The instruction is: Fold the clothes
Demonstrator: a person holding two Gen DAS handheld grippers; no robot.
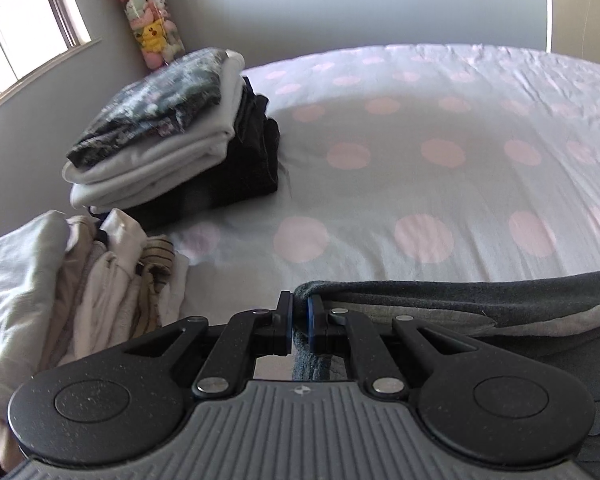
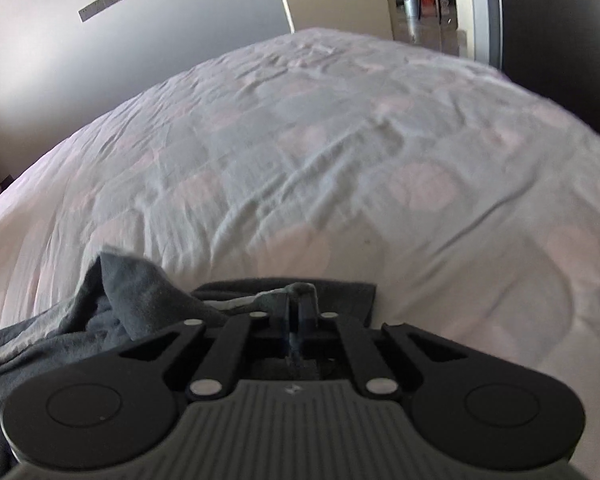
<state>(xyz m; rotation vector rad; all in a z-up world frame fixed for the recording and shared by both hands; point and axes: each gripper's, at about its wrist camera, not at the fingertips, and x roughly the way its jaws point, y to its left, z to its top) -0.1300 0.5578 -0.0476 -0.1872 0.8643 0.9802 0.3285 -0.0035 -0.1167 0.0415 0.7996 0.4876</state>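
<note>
Dark garment (image 1: 480,304) lies on the polka-dot bed (image 1: 420,128) by grey walls (image 1: 300,0).

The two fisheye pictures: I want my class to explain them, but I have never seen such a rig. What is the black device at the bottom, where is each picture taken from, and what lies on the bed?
The black device is a hand-held gripper; a person holds one in each hand, with a camera on each looking forward along its jaws. One picture comes from the left gripper, the other from the right gripper. Both are shut on an edge of the same dark grey garment, stretched between them over the spotted bedsheet. In the left view a stack of folded clothes sits on the bed, with a loose heap of pale, unfolded clothes nearer the camera. A window and a tall tube of soft toys stand behind.
</note>
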